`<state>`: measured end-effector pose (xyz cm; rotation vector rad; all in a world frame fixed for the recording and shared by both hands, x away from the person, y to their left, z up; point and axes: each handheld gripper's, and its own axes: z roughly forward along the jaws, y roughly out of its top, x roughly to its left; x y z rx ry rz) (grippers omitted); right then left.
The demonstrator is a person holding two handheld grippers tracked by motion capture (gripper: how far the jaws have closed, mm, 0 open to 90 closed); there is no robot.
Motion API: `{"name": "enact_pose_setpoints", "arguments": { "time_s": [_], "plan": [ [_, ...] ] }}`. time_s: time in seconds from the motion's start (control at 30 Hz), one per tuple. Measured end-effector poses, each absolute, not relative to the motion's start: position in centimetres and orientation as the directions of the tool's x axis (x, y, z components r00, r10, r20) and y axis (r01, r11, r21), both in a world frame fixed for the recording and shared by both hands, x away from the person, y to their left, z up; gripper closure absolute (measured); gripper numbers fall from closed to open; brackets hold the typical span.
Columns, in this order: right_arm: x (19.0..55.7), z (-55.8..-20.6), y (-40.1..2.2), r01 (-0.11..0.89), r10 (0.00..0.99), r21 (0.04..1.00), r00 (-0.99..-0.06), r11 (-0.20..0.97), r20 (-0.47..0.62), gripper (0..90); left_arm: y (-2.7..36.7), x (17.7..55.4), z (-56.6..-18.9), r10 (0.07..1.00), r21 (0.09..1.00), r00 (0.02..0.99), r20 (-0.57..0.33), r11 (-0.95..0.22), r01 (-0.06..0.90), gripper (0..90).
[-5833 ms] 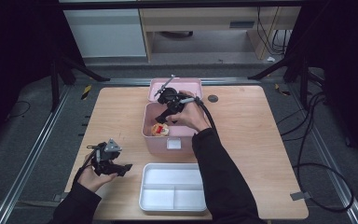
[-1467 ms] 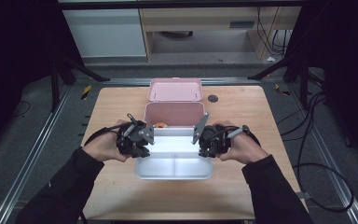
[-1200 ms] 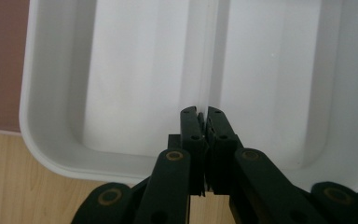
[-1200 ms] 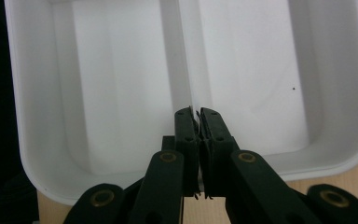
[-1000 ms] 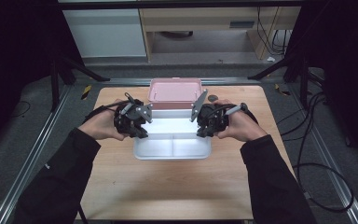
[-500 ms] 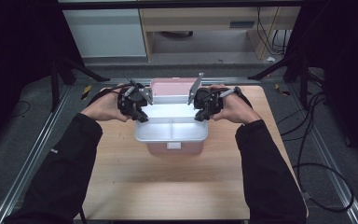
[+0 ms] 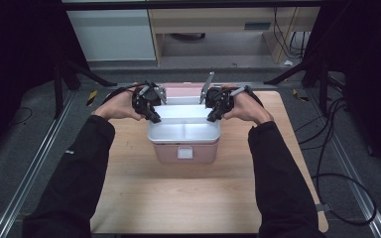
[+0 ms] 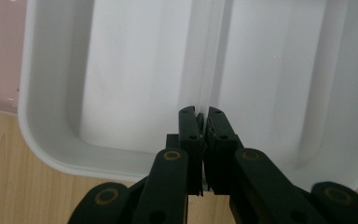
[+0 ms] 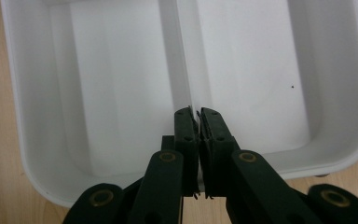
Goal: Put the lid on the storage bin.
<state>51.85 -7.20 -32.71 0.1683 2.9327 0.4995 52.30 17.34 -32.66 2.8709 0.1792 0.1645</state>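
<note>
Both hand-held grippers, left [image 7: 151, 106] and right [image 7: 215, 106], pinching white two-compartment plastic tray [image 7: 183, 131], nine and three o'clock rims; uneven lowering risks jamming it crooked in pink plastic box [image 7: 184, 152].

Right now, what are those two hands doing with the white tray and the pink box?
A person holds a black gripper in each hand. The left gripper and the right gripper are each shut on an end wall of the white tray, which has two compartments. Together they hold it over the open pink box on the wooden table. The tray looks about level and empty, seemingly ready to sit in the box.
</note>
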Motion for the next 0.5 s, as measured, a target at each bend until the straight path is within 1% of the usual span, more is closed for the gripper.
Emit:
{"name": "enact_pose_setpoints", "arguments": {
  "time_s": [0.2, 0.5],
  "plan": [
    [52.4, -33.8, -7.2, 0.096, 0.147, 0.326, -0.980, 0.940, -0.132, 86.3, 16.9, 52.9, -33.6, 0.134, 0.248, 0.987, 0.093, -0.963, 0.108, 86.4],
    [52.5, -35.9, -7.6, 0.123, 0.167, 0.332, -0.980, 0.935, -0.110, 85.7, 16.0, 53.1, -35.6, 0.120, 0.190, 0.989, 0.082, -0.976, 0.102, 86.6]
  ]
}}
